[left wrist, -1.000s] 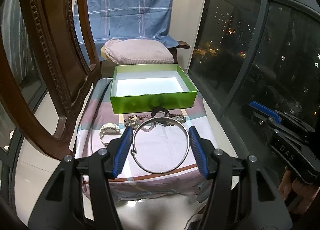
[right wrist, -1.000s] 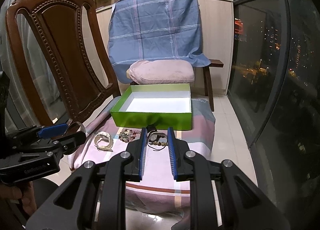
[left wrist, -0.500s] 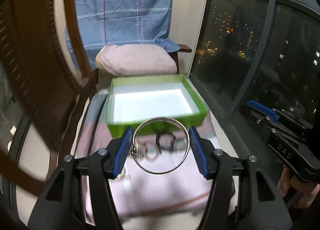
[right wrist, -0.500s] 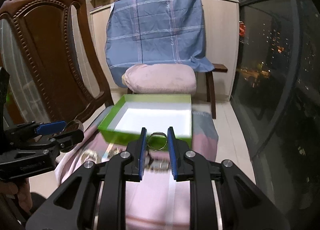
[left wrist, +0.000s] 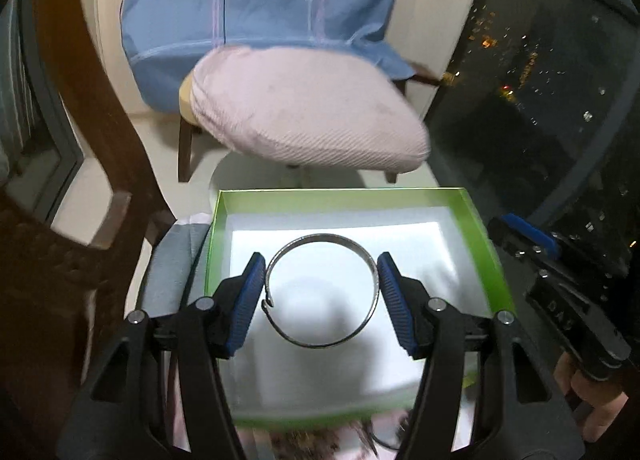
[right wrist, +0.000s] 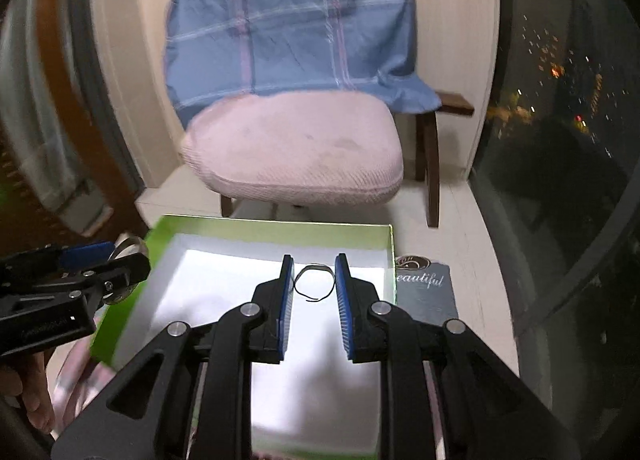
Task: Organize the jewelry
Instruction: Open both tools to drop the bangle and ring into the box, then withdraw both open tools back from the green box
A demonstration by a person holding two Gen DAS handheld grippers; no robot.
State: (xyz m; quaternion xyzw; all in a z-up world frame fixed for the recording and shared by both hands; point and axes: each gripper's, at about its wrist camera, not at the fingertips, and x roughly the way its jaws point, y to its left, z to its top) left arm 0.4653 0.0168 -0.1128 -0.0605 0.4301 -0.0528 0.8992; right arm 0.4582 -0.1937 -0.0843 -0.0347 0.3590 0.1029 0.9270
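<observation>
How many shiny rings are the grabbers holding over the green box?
2. A big silver bangle sits between the left gripper fingers; a small thin ring sits in the right gripper. More jewelry may be hidden below the green box.

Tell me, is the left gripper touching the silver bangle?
Touching. The left wrist view shows the silver bangle pressed between both blue pads of the left gripper.

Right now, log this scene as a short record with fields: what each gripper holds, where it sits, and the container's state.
left gripper: jaws shut on large silver metal bangle, over the box
right gripper: jaws shut on small thin wire ring, over the box
container: open green cardboard box with white inside, nothing visible lying in it
leftover jewelry: blurred beads on the near side of the box
behind box: pink cushioned chair
</observation>
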